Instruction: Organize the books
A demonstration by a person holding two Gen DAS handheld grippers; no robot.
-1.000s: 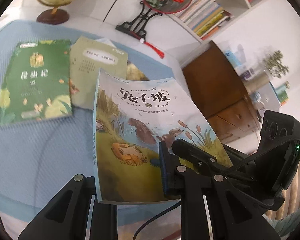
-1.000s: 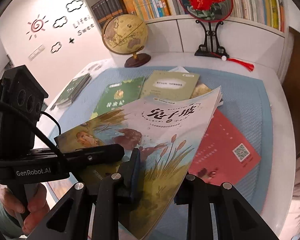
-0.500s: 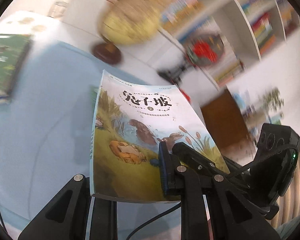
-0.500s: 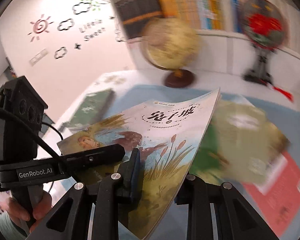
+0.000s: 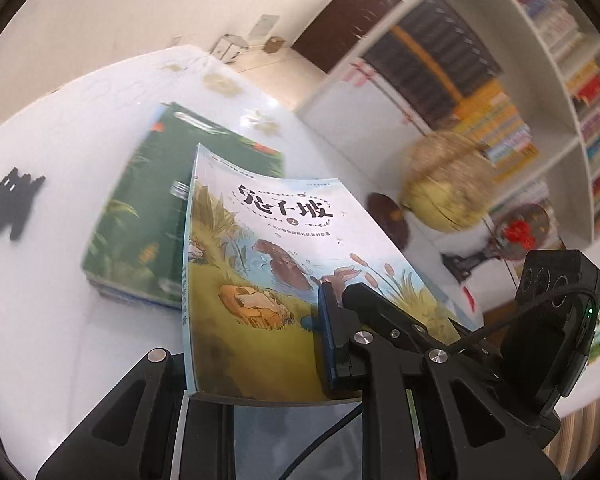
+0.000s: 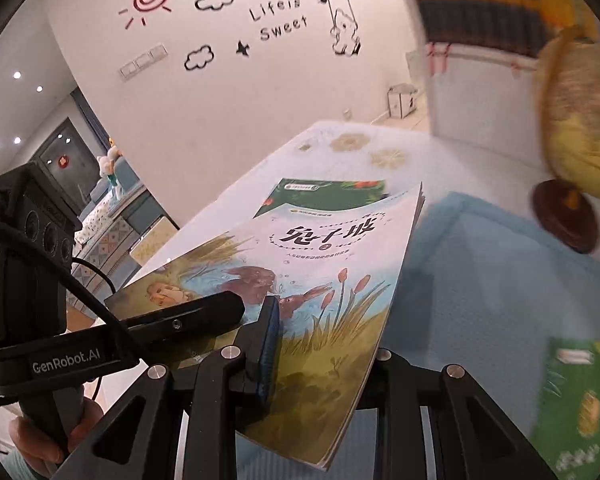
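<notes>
Both grippers are sharing one load: the left gripper (image 5: 260,364) is clenching the near bottom edge of the picture book (image 5: 268,280) close to its spine, while the right gripper (image 6: 320,364) is pinching the same book nearer its open page edge, so the thin paperback is hanging between them in the air, tilted with its far end up and its cover facing the cameras. Holding it at two points along one edge is probably what is keeping the floppy cover from sagging or fanning open. The book is floating above the white table (image 5: 40,320), not touching it, and just short of the green stack of books (image 5: 140,232) lying flat near the table's far corner. That stack looks like the collecting pile, so the carried book is most likely heading for its top. In the right wrist view the blue mat (image 6: 480,280) is lying under and to the right of the book, with another green book (image 6: 580,408) waiting on it at the lower right, and the globe (image 6: 580,120) is standing on its wooden base behind. A person's hand (image 6: 48,436) is gripping the left gripper's handle at the lower left of that view.
</notes>
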